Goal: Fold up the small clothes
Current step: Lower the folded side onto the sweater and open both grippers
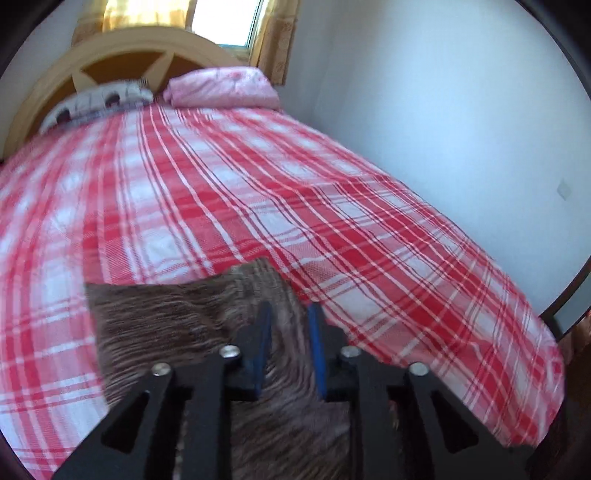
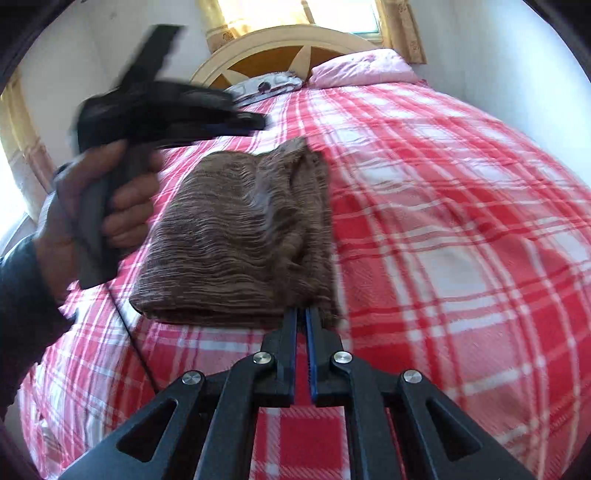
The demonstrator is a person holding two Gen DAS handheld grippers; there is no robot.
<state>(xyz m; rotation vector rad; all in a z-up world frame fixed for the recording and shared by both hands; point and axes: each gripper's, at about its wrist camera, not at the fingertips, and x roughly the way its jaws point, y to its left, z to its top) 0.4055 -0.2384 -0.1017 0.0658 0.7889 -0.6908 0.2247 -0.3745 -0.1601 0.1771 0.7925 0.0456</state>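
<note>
Here, one brown ribbed garment lies folded into a thick rectangle on the red-and-white plaid bedspread, toward the near edge of the bed. Two grippers are in play. The right gripper has its two blue-lined fingers drawn almost together, with only a thin slit between them, and their tips meet the near right corner of the garment; the fabric hides the very tips, so a pinch on that corner looks likely but the contact itself is not shown. The left gripper hovers over the same garment, its two fingers parted with a clear gap and nothing caught between them; brown cloth shows through the gap from below. In the right wrist view the left gripper appears blurred above the far left side of the garment, held by one hand wrapped around its grey handle, with a thin dark cable trailing down across the bedspread. At the head of the bed there are two pillows: one pink on the right and one grey-and-white patterned to its left, both resting against a single arched wooden headboard. Behind it, one bright window is flanked by yellow curtains.
</note>
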